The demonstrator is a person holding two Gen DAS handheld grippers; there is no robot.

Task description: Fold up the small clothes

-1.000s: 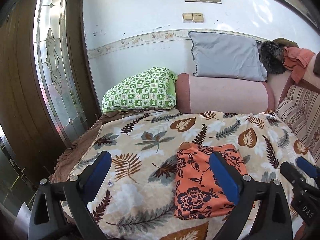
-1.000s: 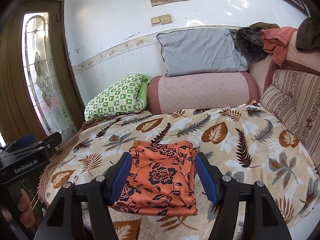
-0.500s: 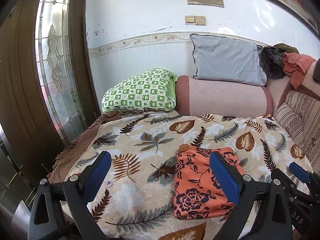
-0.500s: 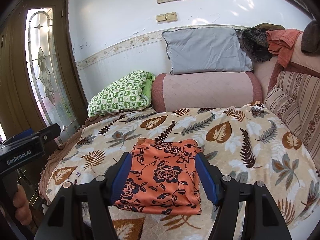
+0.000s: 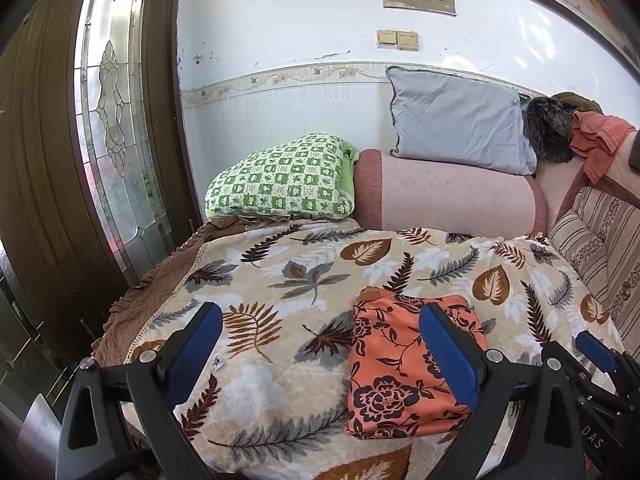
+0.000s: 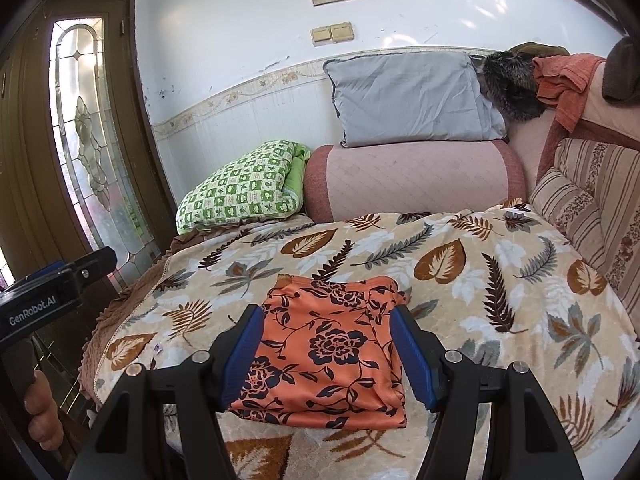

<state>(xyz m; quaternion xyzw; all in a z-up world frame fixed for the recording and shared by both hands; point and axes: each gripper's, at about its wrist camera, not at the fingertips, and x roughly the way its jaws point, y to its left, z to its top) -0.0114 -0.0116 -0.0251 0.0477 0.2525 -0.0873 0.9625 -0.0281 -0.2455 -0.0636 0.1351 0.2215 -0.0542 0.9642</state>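
Grippers were seen nearest of all, one in each wrist view, and both were held back from the orange flowered cloth [image 6: 332,356]. The right gripper [image 6: 334,354] was spread apart with nothing gripped, its blue pads seen on either side of the cloth but held above it. The left gripper [image 5: 320,354] was spread wide as well and was empty, off to the left of the cloth.

Very little was changed from a second earlier. The cloth was found in the same neat folded square, and both grippers were kept still. Only a small roll of the left view was noticed. From this it was judged that the folding of this piece was done, and that the next step, if any, had not been started.

The cloth was laid flat on the leaf blanket [image 6: 500,280], near its front edge and about the middle. A thumb and finger [image 6: 42,412] of the person were seen far to the left of the cloth, wrapped on the left gripper's handle.

Behind the cloth a green checked pillow [image 6: 240,188] and a pink bolster [image 6: 412,178] were placed. A grey pillow [image 6: 408,98] was leaned on the wall above the bolster. Well to the right of the cloth, striped cushions [image 6: 588,200] were seen. Nothing was found lying on the cloth or blocking the way to it.
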